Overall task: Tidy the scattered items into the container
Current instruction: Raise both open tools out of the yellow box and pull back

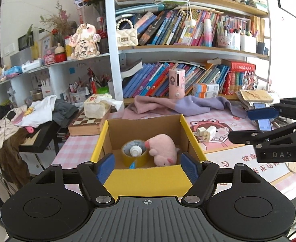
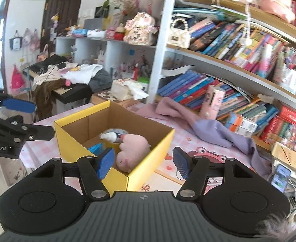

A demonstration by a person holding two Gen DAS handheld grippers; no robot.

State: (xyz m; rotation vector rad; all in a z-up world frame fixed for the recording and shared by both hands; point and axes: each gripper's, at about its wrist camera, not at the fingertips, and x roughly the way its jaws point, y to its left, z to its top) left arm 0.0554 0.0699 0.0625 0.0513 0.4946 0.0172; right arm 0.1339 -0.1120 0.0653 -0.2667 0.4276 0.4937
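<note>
While both tongs hang over the near side of the yellow box on the counter, the left tongs stand open and empty, their blue pads set apart just above the near wall. Inside the box lie a pink plush toy, a roll of tape and a small white bottle. With nothing between them, the right tongs stand open over the box's near corner, and two white chargers lie on the counter outside it, to its right.
</note>
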